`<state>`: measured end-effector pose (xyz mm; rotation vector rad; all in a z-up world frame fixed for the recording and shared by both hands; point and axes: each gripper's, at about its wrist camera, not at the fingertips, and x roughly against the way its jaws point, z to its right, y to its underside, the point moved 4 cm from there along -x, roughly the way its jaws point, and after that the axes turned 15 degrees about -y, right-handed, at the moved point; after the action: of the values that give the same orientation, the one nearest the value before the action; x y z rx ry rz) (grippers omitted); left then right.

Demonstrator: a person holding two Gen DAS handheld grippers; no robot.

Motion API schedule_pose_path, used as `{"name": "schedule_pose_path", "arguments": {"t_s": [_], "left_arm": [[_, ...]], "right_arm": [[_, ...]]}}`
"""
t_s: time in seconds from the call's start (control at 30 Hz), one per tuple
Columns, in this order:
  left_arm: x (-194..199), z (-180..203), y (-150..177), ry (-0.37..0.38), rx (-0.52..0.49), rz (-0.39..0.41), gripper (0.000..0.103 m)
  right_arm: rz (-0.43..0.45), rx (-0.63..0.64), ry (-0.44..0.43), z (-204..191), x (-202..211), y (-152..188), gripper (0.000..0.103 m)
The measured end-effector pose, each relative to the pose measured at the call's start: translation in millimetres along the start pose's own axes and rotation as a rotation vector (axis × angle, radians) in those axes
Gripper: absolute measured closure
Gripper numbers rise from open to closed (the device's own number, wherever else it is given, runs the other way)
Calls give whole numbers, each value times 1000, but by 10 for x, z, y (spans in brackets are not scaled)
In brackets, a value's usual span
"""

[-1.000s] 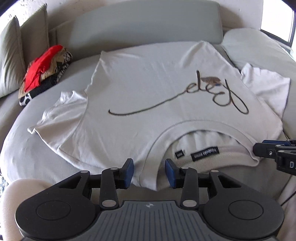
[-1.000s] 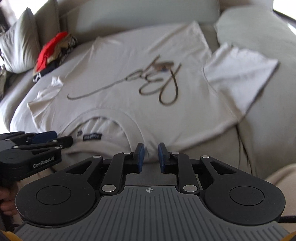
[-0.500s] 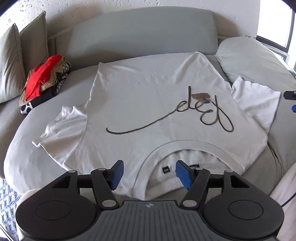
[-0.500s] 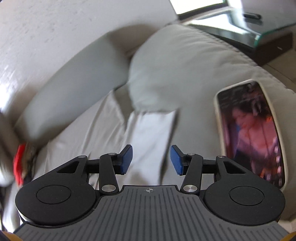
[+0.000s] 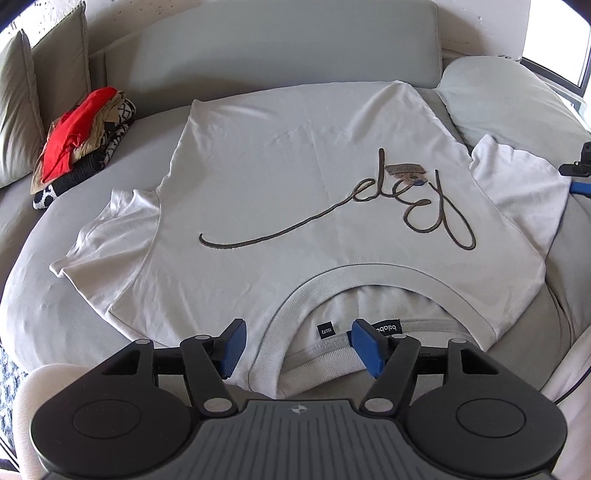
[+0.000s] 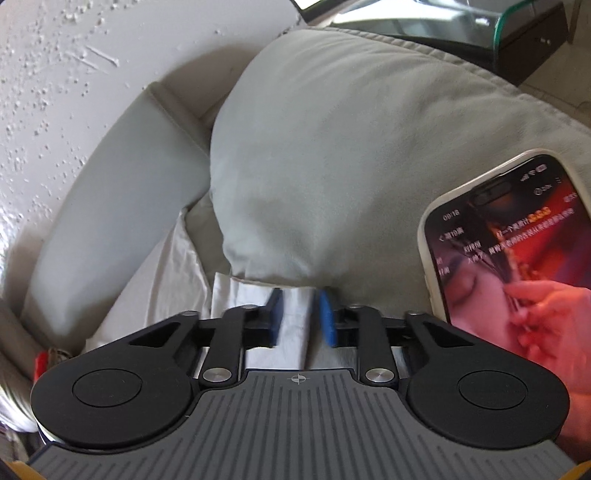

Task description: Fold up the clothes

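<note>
A white T-shirt with a dark script design lies flat on the grey sofa, collar toward me. My left gripper hovers open over the collar, its blue pads wide apart and holding nothing. My right gripper is at the shirt's right sleeve, beside a big grey cushion. Its jaws are closing with the sleeve's white cloth between them, and a gap still shows between the pads. In the left wrist view the right gripper shows at the right edge, next to that sleeve.
A pile of red, tan and black-and-white clothes sits at the sofa's back left beside upright cushions. A phone with a lit screen lies on the cushion to the right of my right gripper. A glass table stands behind.
My right gripper has swung from the shirt's near shoulder out to the right sleeve, rolling as it went; it opened and now narrows on the sleeve. My left gripper opened wider over the collar.
</note>
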<state>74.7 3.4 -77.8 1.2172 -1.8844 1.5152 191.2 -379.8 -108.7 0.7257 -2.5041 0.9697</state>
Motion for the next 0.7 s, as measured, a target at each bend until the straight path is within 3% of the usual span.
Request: {"name": "schedule_pose_path", "arguments": {"t_s": [0.03,0.23,0.4,0.57,0.7], "left_arm": [[-7,-5,1,1,2,-2,38],[-20,-45,12,10,16,-6,38],[-14,-111,36,24,40,-9,38],[-18,-179,81,41,64,-14,38],[-18,-233,101,46,80,-10,38]], "right_arm": [[2,5,-4,-1,-12,-6,99],[22,115,25,-151,-23,-1,101],[15,264,29,-539,-14,112,101],[-34,581,-24,-1175,34,480,101],[-132,880,-88,-1559,32,1085,101]]}}
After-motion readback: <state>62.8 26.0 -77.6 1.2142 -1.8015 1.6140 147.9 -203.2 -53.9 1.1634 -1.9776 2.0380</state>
